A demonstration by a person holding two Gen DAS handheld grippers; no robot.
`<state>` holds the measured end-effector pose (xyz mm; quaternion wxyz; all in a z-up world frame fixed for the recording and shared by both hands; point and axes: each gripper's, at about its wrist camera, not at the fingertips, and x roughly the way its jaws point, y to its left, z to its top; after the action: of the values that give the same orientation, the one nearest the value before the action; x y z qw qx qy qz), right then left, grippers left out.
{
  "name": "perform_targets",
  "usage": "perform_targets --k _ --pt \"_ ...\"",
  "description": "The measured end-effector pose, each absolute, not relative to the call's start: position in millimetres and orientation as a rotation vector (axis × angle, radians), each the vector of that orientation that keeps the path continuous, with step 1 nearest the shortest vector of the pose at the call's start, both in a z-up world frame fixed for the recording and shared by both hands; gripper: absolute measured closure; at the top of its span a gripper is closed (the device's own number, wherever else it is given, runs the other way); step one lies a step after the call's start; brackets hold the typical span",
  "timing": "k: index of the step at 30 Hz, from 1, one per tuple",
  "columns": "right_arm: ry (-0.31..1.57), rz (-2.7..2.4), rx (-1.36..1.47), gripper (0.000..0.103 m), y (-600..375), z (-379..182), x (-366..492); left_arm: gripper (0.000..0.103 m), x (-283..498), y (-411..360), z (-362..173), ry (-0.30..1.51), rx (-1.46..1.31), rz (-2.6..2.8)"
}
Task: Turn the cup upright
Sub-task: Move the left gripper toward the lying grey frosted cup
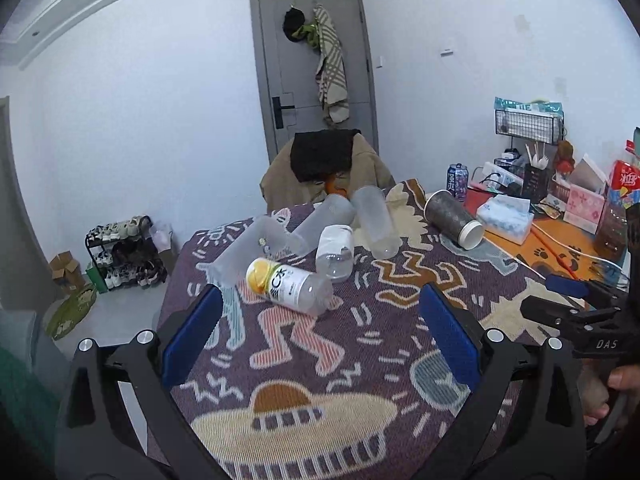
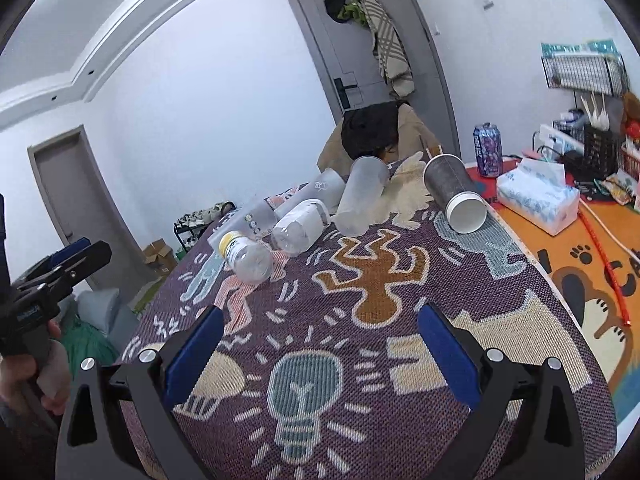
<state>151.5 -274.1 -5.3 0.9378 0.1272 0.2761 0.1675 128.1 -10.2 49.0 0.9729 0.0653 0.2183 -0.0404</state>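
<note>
Left gripper (image 1: 320, 316) and right gripper (image 2: 320, 336) are held wide open, empty, short of the toppled paper cup (image 2: 454, 192)

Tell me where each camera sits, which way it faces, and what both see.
Left wrist: on the left gripper, jaws open, facing the door across the table; the right gripper shows at right.
Right wrist: on the right gripper, jaws open, same heading; the left gripper and hand show at left.
Shared: paper cup and bottles on their sides.
</note>
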Motion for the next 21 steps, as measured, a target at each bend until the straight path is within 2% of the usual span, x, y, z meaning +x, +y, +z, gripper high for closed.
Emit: perform_targets --k 21 --pt "0.627 0.270 0.342 0.008 -322 1 254 0.006 279 -26 63 0.587 0.276 -0.172"
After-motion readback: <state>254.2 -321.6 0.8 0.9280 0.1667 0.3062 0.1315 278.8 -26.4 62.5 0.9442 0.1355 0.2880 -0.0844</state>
